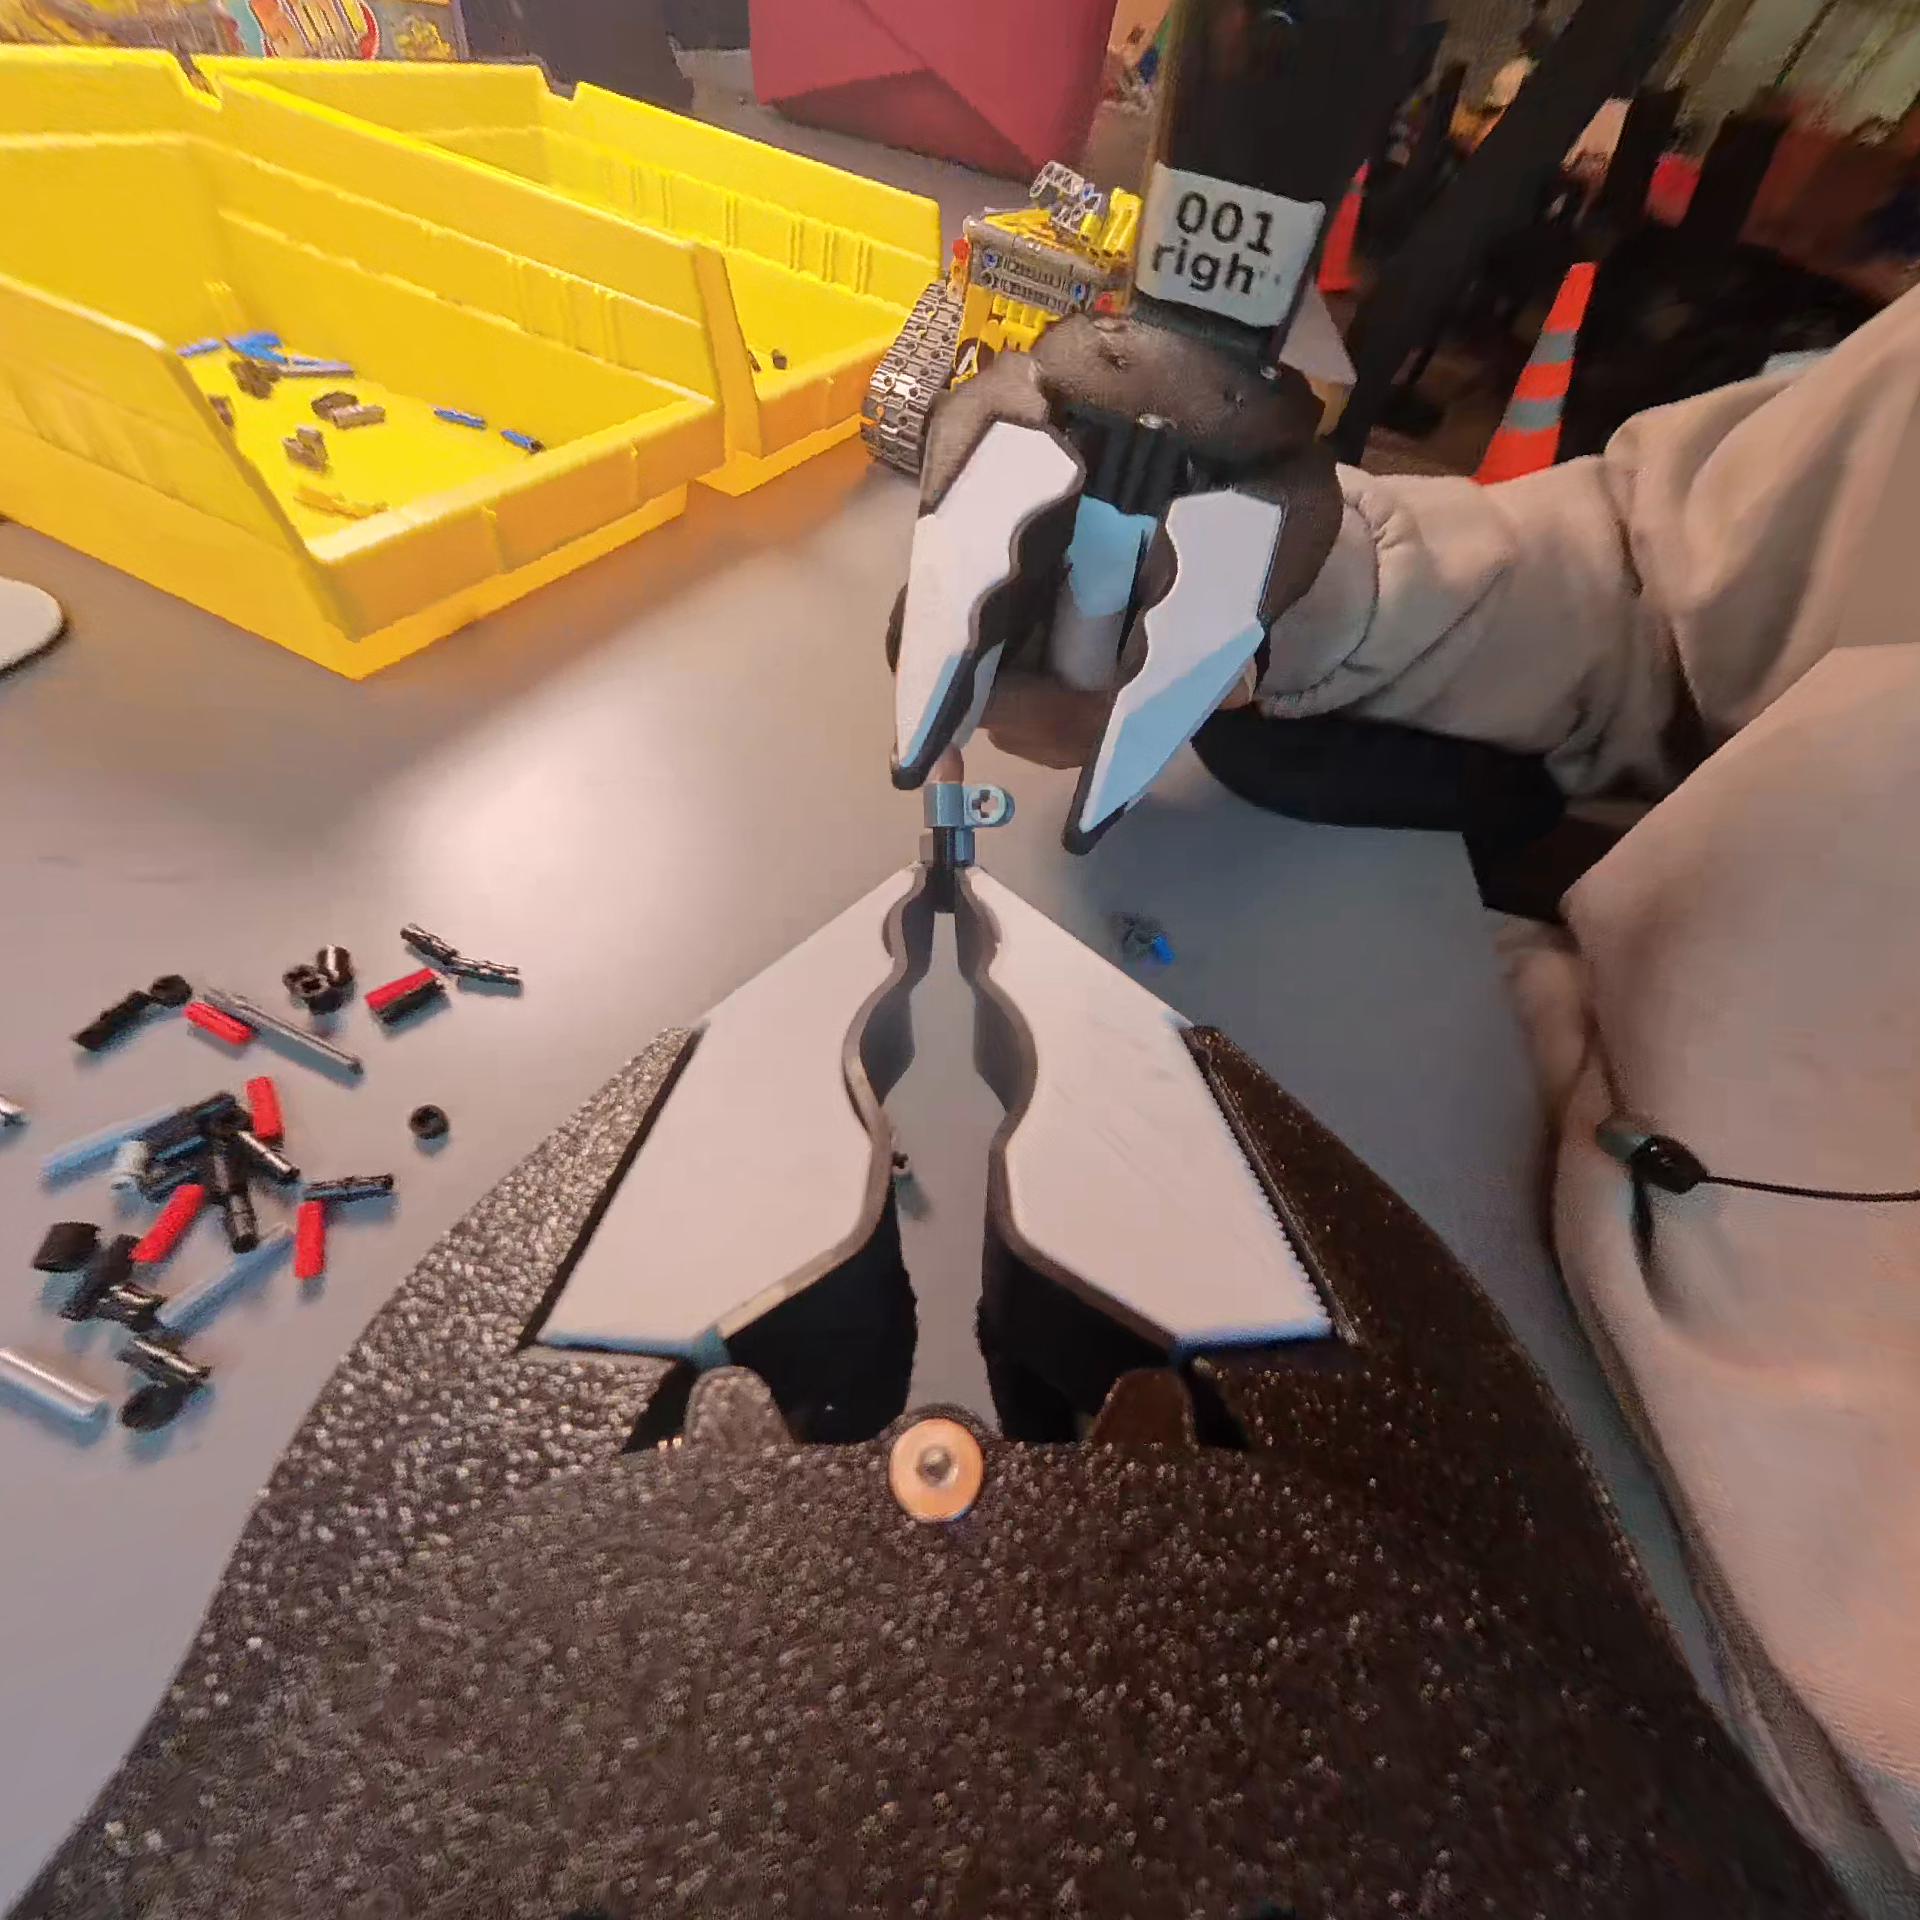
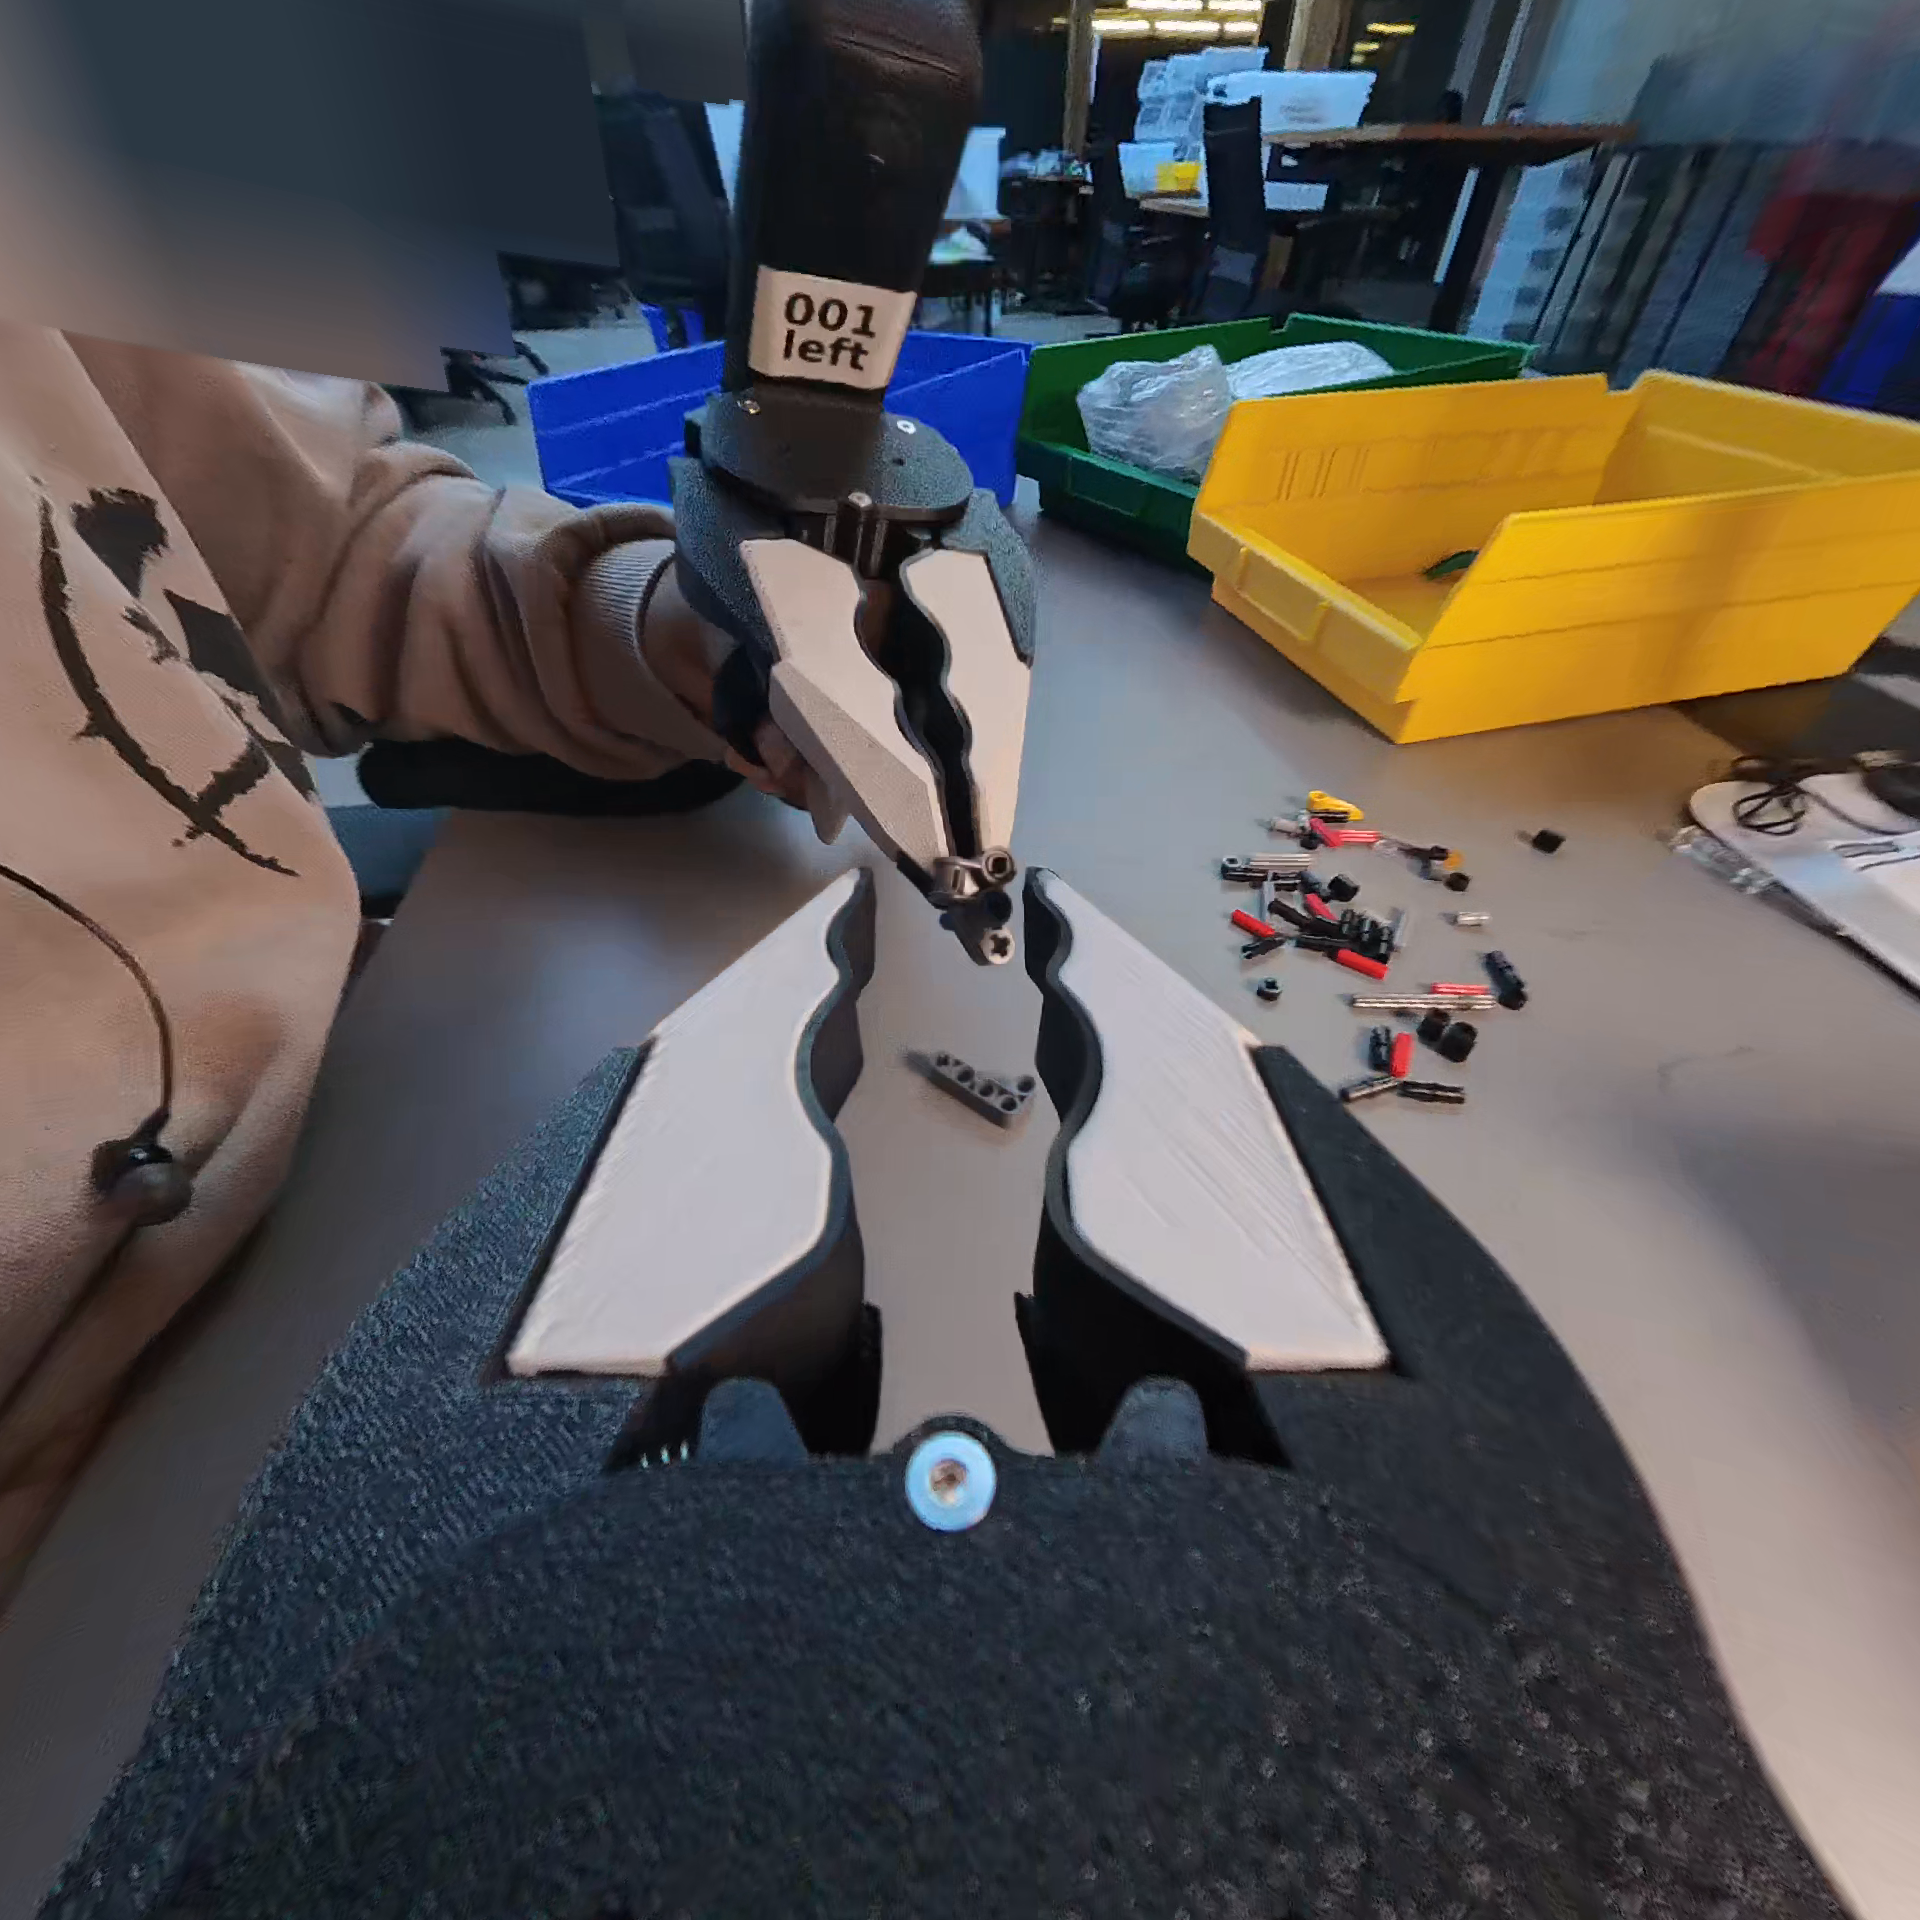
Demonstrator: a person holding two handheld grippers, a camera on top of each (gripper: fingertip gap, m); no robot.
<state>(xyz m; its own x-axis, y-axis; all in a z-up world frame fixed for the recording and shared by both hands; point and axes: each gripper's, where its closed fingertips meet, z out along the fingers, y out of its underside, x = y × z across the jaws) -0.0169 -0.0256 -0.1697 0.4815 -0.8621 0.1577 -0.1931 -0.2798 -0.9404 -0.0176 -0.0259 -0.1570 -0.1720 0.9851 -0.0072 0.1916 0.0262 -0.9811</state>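
Left gripper [image 1: 943,868] fingers pinch a small connector piece [image 1: 966,816]; right gripper [image 2: 948,883] fingers spread around it

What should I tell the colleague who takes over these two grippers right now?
Left gripper: shut on a small black-and-grey connector piece, held above the grey table.
Right gripper: open, its tips on either side of that piece, not gripping.
On the table: a grey angled beam below the right gripper, a pile of loose red, black and grey pins, and a small grey-and-blue part.
Farther back: yellow bins, one holding a few small parts, and a yellow tracked model.
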